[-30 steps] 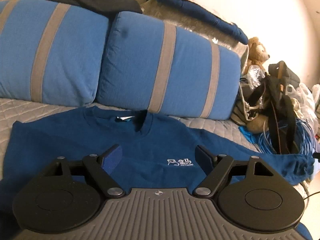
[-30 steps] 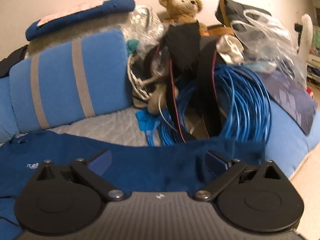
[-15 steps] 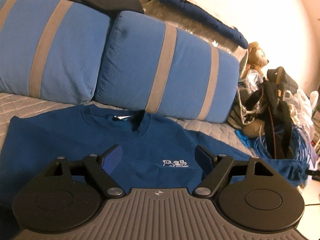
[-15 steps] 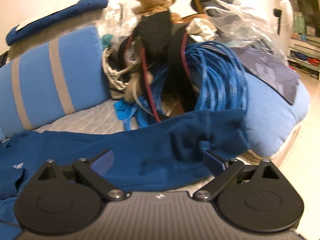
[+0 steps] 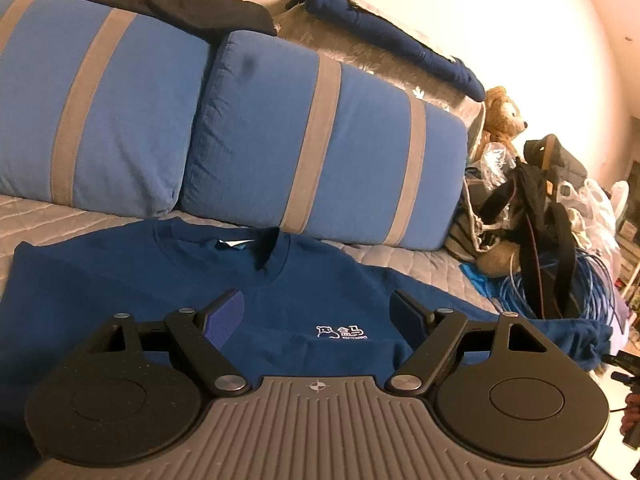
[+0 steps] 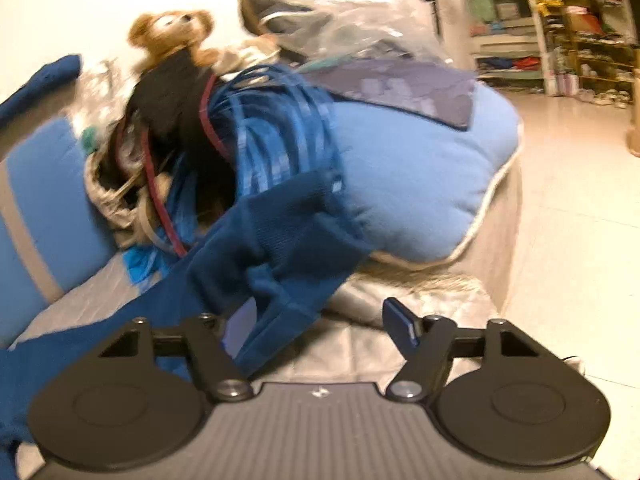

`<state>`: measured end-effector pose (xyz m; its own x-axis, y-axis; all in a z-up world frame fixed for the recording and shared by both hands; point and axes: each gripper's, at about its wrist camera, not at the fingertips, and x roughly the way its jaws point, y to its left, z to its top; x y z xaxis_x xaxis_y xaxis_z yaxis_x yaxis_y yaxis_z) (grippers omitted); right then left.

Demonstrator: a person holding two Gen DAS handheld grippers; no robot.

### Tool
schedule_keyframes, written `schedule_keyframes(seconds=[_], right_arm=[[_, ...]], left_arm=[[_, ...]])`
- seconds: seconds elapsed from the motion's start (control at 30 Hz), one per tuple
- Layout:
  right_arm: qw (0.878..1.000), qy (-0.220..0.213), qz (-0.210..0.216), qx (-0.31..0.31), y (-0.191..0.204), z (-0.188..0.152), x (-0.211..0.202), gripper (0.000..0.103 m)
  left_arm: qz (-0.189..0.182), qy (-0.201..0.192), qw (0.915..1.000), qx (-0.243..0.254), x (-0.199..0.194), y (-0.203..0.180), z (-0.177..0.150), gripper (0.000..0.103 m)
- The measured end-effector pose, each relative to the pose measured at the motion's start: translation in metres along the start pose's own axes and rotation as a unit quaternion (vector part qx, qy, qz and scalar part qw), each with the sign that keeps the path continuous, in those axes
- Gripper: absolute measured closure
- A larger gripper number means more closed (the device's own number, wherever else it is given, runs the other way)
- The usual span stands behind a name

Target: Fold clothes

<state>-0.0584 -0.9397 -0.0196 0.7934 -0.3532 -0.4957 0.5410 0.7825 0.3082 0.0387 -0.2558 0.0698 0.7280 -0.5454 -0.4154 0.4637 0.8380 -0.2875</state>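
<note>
A dark blue sweatshirt [image 5: 120,280] lies face up on the grey quilted bed [image 5: 40,212], collar toward the pillows, with a small white logo on the chest. My left gripper [image 5: 316,308] hovers open over the chest, nothing between its fingers. The right sleeve [image 6: 280,240] runs out to the bed's right end, its cuff rumpled and lifted against the clutter. My right gripper [image 6: 316,320] is at the cuff and its jaws are closing. The cuff covers the left finger. The right pad [image 6: 400,320] stands clear of the cloth.
Two blue pillows with grey stripes [image 5: 320,140] line the back. A teddy bear [image 6: 172,32], black straps, plastic bags and a coil of blue cable [image 6: 280,128] pile up beside a light blue cushion [image 6: 420,180]. The bed edge and tiled floor [image 6: 580,220] lie to the right.
My right gripper has dropped and rolled toward the sleeve's end, its jaws have narrowed, and the cuff now sits between them. The left gripper has stayed where it was.
</note>
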Motion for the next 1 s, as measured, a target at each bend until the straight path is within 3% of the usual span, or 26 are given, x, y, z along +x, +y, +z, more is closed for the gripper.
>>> schedule_keyframes(seconds=[0.3, 0.37, 0.43, 0.53, 0.67, 1.0], right_arm=[[0.997, 0.03, -0.003, 0.067, 0.003, -0.003, 0.029, 0.033], [0.997, 0.03, -0.011, 0.066, 0.009, -0.005, 0.032, 0.046], [0.998, 0.023, -0.017, 0.056, 0.016, -0.007, 0.033, 0.078], [0.999, -0.003, -0.028, 0.033, 0.03, -0.005, 0.021, 0.084], [0.999, -0.04, -0.025, -0.02, 0.056, 0.002, -0.001, 0.086], [0.987, -0.085, 0.051, -0.125, 0.145, 0.025, -0.033, 0.087]], left_arm=[[0.004, 0.007, 1.0, 0.002, 0.003, 0.0, -0.001, 0.023], [0.002, 0.006, 1.0, 0.001, 0.002, 0.0, -0.001, 0.023], [-0.001, 0.005, 1.0, -0.001, 0.002, 0.001, -0.001, 0.023], [-0.008, 0.001, 1.0, -0.003, 0.001, 0.001, -0.001, 0.023], [-0.011, 0.0, 0.9999, -0.001, 0.001, 0.0, -0.001, 0.023], [-0.014, -0.005, 0.9997, -0.017, 0.001, 0.005, 0.001, 0.023]])
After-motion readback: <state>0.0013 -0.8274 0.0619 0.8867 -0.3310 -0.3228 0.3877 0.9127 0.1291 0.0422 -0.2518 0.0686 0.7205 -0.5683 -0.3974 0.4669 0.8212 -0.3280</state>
